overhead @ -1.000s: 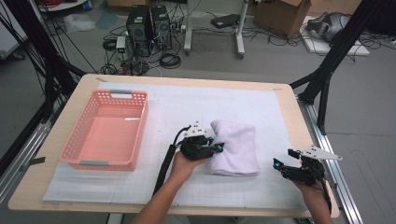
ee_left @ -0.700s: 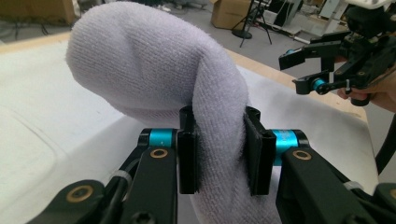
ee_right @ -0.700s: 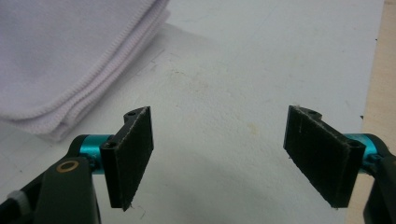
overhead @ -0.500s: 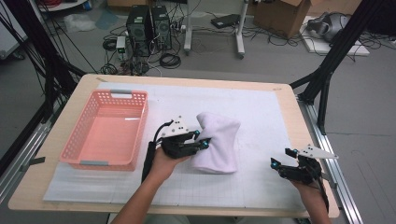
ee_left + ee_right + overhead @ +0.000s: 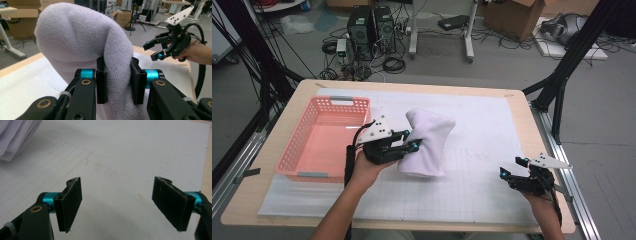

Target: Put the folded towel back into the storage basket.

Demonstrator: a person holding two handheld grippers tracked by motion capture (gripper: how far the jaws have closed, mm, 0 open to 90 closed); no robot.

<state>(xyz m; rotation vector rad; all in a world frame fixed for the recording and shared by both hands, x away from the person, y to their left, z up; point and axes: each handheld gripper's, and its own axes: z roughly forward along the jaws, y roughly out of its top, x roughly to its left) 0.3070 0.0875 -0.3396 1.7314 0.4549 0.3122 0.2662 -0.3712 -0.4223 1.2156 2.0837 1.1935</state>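
Two grippers are in hand over the surface (image 5: 512, 107), one in each of the person's hands. The left gripper (image 5: 412, 146) is held up off the surface just right of the basket, its forearm reaching in from the bottom edge of the high view and angling up and to the right; its fingers (image 5: 101, 82) are clamped on a thick fold of the white towel (image 5: 427, 142), which the left gripper view shows pinched tight between the two black pads. The towel is lifted at that pinched side and bulges in a hump above the grip, while its lower end rests on the white mat near the middle of the surface. The right gripper (image 5: 507, 172) sits low near the front right corner, well apart from the towel, pointing left toward it; its fingers (image 5: 71, 203) stand wide apart with bare mat between them, and the right gripper view catches a corner of the towel at the upper left. The surface is a light wooden top covered by one white gridded mat (image 5: 482, 150). One pink slotted basket (image 5: 294, 152) stands at its left side, beside the left hand. Behind the surface lies a grey floor with two dark computer towers (image 5: 372, 30), tangled cables, one cardboard box (image 5: 507, 15) and black frame legs on both sides. Counted: one towel, one basket, one mat.
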